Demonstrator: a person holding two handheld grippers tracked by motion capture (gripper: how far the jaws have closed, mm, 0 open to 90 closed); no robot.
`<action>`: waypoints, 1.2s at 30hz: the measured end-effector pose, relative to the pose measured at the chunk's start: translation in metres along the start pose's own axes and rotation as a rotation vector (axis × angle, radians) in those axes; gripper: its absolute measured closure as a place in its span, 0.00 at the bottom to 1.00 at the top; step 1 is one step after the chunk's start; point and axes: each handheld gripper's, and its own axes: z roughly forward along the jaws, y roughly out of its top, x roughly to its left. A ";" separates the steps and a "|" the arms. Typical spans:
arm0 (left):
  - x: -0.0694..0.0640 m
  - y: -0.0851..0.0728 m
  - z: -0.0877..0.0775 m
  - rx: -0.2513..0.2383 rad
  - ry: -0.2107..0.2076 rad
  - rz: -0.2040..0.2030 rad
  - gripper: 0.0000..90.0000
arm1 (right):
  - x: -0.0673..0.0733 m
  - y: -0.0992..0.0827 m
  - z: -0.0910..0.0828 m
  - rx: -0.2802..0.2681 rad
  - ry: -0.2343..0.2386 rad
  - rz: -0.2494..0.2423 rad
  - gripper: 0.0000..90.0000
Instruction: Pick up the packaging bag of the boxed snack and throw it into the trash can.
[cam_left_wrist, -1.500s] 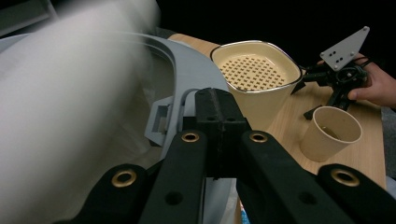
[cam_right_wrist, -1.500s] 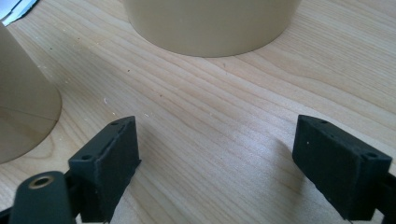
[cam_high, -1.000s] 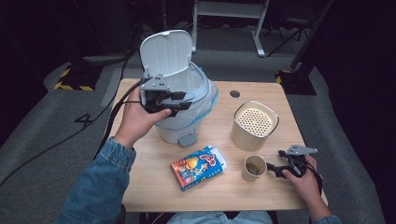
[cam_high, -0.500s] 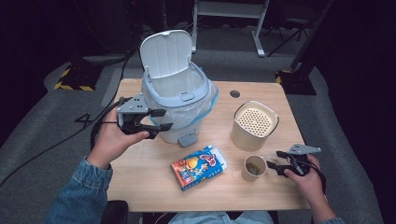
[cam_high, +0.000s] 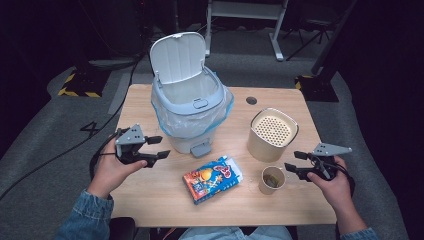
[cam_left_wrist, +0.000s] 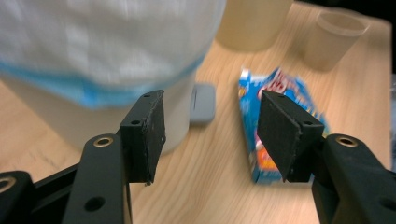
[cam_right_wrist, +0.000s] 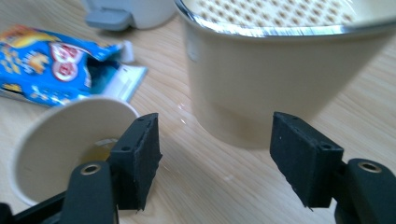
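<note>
So I count one pedal bin (cam_high: 191, 107) mid-tabletop (cam_high: 150, 200), lid up. In front of it: one snack carton (cam_high: 212, 178), one paper cup (cam_high: 271, 179), one perforated canister (cam_high: 273, 134). My left gripper (cam_high: 159, 147) has been opening, right gripper (cam_high: 294, 161) narrowing; both sets of fingers hold nothing.

Table (cam_high: 150, 200) brightly lit, dark surroundings, gripper views blurred, bin (cam_left_wrist: 93, 46) smeared
</note>
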 end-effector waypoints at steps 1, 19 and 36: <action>0.001 -0.005 0.003 0.009 0.002 -0.003 0.47 | 0.002 0.004 0.000 -0.004 0.017 -0.002 0.38; 0.018 -0.081 0.046 0.172 0.093 -0.129 0.52 | 0.060 0.050 0.025 0.029 0.199 -0.091 0.36; 0.029 -0.096 0.045 0.251 0.120 -0.120 0.48 | 0.124 0.062 0.092 0.205 0.273 -0.086 0.34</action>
